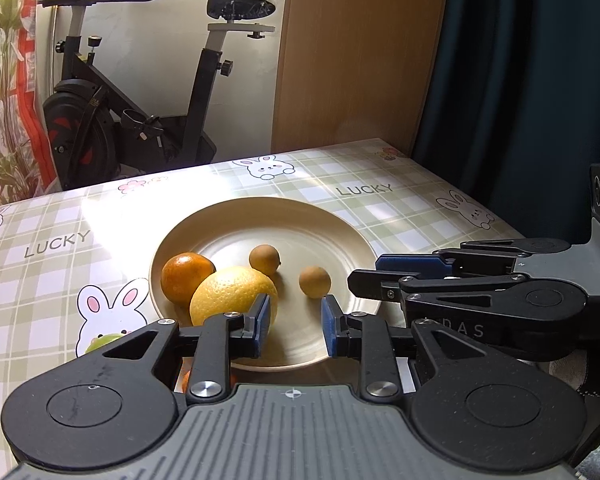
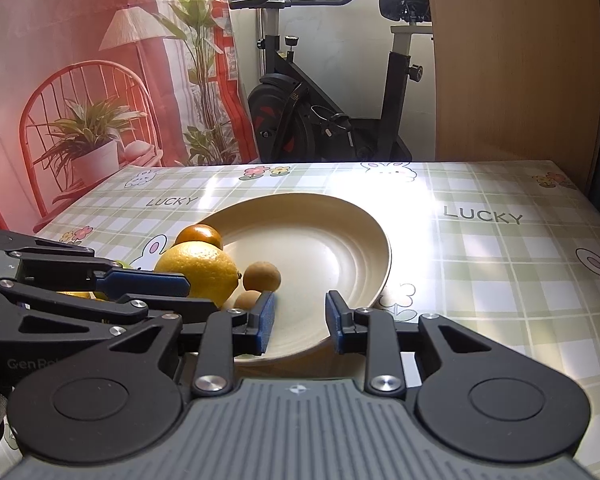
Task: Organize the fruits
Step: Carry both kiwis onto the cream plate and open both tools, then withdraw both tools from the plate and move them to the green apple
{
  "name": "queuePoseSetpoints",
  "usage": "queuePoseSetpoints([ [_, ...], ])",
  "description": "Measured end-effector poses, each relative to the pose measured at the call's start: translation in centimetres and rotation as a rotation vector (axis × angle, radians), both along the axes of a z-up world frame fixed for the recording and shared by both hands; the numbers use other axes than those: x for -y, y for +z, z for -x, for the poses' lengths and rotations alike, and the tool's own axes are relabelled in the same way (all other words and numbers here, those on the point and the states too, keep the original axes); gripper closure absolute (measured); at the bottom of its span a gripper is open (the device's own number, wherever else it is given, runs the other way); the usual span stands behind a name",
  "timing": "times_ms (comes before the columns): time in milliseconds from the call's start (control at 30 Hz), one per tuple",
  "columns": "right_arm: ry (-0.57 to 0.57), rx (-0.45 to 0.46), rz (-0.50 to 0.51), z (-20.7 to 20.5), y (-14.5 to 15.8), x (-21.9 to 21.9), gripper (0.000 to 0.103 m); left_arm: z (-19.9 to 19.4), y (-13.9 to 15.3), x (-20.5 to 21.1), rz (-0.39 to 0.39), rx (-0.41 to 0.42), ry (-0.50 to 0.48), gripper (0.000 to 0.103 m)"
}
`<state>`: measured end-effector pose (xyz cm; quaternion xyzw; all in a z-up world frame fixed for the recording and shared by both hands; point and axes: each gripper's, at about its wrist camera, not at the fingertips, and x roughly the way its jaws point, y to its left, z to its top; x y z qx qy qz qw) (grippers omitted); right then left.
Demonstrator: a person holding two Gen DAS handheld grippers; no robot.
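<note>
Checked-cloth worktop (image 1: 380, 208) carries a cream plate (image 1: 300, 216) mid-frame holding lemon (image 1: 228, 294), orange (image 1: 182, 276) and two small brown fruits (image 1: 314, 281); left tool (image 1: 292, 326) and right tool (image 2: 300, 322) both empty, at their narrowest.

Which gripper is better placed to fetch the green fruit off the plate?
Left, probably: the green fruit lies beside the left gripper, left of the plate; the right gripper sits farther right.

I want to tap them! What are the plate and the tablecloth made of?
The plate looks like smooth cream plastic or glazed pottery; its soft sheen and ringed steps fit either. The tablecloth seems glossy plastic sheet: window light glares off its printed checks and bunnies.
</note>
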<state>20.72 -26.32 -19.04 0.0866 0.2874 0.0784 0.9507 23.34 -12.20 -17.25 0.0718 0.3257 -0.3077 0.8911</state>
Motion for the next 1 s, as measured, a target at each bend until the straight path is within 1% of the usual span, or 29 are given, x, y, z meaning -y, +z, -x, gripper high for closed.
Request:
queuePoseSetpoints([
  [267, -0.023, 0.039, -0.030, 1.6, 2.2, 0.0, 0.072, 1.3, 2.9, -3.0, 0.054, 0.024, 0.052, 0.074],
  [433, -0.005, 0.072, -0.039, 2.7, 3.6, -1.3, 0.072, 2.3, 4.1, -5.4, 0.068, 0.030, 0.080, 0.073],
  [500, 0.008, 0.079, -0.041, 3.0, 3.8, -2.1, 0.072, 2.8, 4.4, -6.7, 0.072, 0.031, 0.098, 0.071],
  [600, 0.027, 0.079, -0.041, 3.3, 4.0, -3.2, 0.072, 3.5, 4.7, -8.3, 0.074, 0.032, 0.120, 0.067],
  [800, 0.059, 0.075, -0.028, 3.5, 4.3, -5.4, 0.072, 4.4, 4.4, -11.0, 0.082, 0.018, 0.158, 0.067],
  [1000, 0.094, 0.074, -0.003, 3.6, 4.5, -7.3, 0.072, 5.2, 4.1, -12.7, 0.096, 0.003, 0.178, 0.066],
])
